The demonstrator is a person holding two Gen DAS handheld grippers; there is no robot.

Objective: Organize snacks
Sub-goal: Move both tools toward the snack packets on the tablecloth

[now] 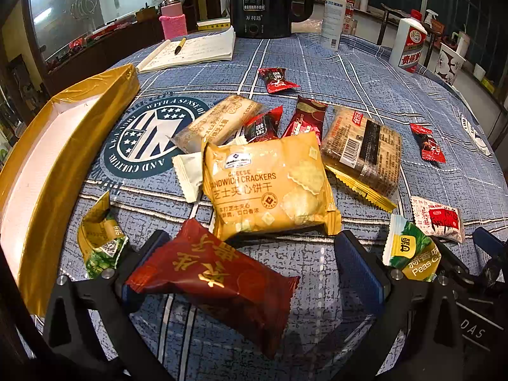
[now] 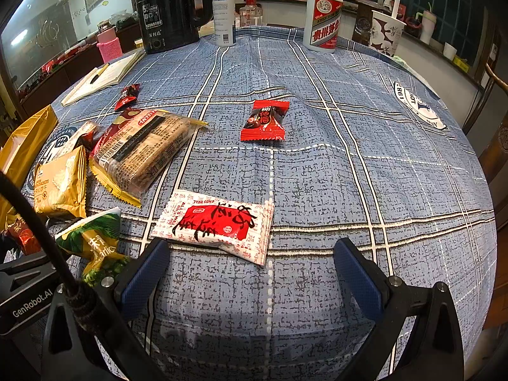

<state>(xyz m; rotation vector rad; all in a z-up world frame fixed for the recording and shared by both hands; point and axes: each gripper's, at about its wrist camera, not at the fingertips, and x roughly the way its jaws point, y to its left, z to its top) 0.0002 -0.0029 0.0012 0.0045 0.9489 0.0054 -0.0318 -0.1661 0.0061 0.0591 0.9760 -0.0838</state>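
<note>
My left gripper is open low over the blue checked tablecloth. A dark red packet with gold characters lies between its fingers, close to the left finger. Just ahead sits a yellow cheese cracker pack, with a brown biscuit pack to its right. A gold box with a white inside stands at the left. My right gripper is open with nothing between its fingers. A white-and-red packet lies just beyond its fingertips, and a small red candy lies farther out.
Green pea packets flank the left gripper. Several small red candies are scattered about. At the far edge stand a black kettle, an open notebook with a pen, a spray bottle, a white liquor bottle and a paper cup.
</note>
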